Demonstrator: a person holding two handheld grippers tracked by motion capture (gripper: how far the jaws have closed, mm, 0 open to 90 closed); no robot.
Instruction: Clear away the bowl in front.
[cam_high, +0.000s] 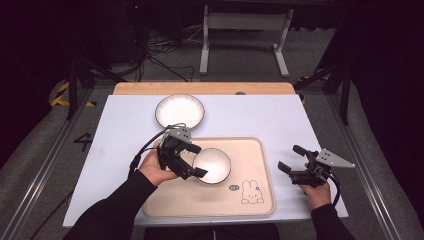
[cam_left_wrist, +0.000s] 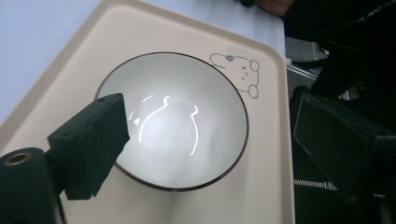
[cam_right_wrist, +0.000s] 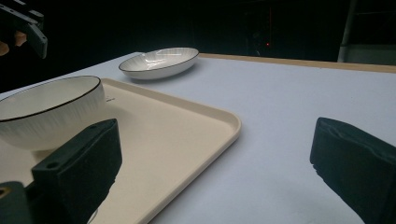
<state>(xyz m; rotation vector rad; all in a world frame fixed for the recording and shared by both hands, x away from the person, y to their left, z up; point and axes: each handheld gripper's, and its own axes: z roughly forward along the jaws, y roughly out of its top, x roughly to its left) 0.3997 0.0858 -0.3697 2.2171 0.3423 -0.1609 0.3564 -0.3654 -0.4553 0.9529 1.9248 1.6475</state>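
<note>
On the white bench (cam_high: 125, 130), a beige tray (cam_high: 175, 200) carries a bowl (cam_high: 212, 165); left gripper (cam_high: 194, 160) and right gripper (cam_high: 291, 158) gape empty; plate (cam_high: 179, 110) at twelve; dark room.

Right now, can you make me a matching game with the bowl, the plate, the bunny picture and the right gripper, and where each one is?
Things:
1. bowl
2. plate
3. bunny picture
4. right gripper

Places:
A. off the tray, beside its right edge
B. drawn in a corner of the tray
C. on the white table top, beyond the tray
D. standing on the tray

Pairs: 1-D, 2-C, 3-B, 4-A
</note>
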